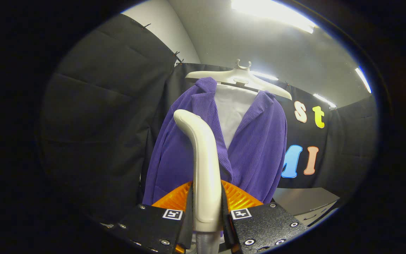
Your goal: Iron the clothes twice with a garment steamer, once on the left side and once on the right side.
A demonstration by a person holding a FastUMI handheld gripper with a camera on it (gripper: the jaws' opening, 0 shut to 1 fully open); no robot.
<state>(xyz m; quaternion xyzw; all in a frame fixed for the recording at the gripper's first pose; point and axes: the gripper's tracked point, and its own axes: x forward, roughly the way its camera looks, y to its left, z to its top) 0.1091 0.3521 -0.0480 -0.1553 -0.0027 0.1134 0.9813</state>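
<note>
**Steamer in hand, jacket ahead**

Tongs (206, 211) pinching the steamer handle (204, 165) from both sides, handle standing upright between the fingers. Purple jacket (256, 148) hanging beyond on a pale hanger (240, 78), open over a white shirt (232, 109). Steamer head curving toward the jacket's left panel, contact impossible to tell. Likely step: a pass down one side. Best done with a firm grip, head flat to the cloth, slow even travel along the panel, clear of the lapel.
</note>
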